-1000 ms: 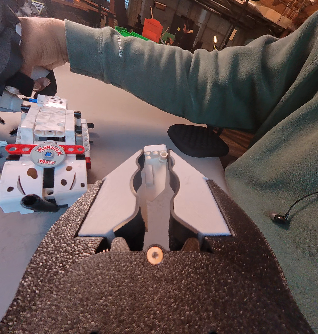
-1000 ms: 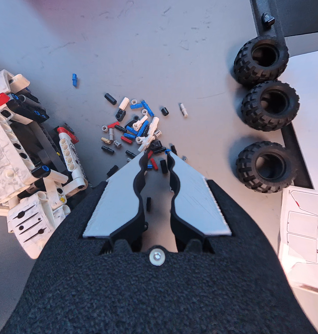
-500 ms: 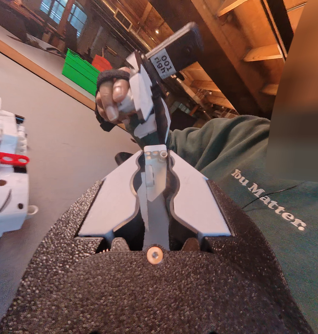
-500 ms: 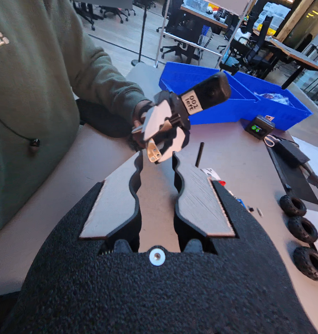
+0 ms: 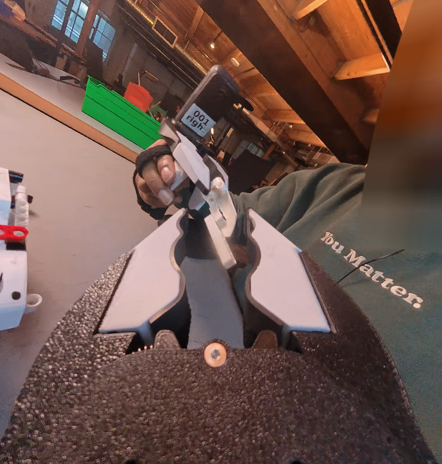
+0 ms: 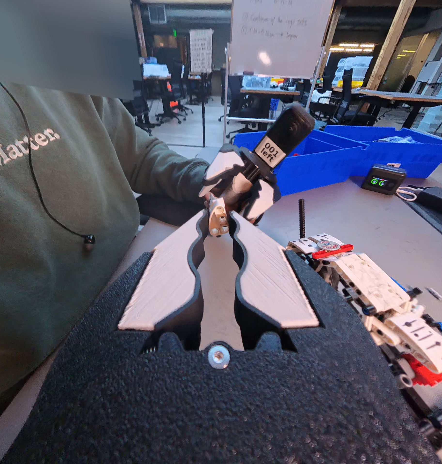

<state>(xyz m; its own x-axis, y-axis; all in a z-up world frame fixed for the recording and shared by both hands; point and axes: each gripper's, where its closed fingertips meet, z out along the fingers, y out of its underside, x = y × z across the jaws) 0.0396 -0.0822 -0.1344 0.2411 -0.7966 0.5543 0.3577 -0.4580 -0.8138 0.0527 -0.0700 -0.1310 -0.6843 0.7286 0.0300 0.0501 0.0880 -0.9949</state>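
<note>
Partly hidden white panel piece (image 5: 221, 221) between both claws

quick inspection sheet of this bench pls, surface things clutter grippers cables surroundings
surface: grey table, scuffed
job's things: white toy truck model on the table; white pinned piece held in the air
clutter: black rod, small screen device, blue bins
grippers: right gripper shut on the white pinned piece; left gripper open around its other end
cables: earphone cable on the sweatshirt; white cable by the device
surroundings: whiteboard, desks, chairs
</note>
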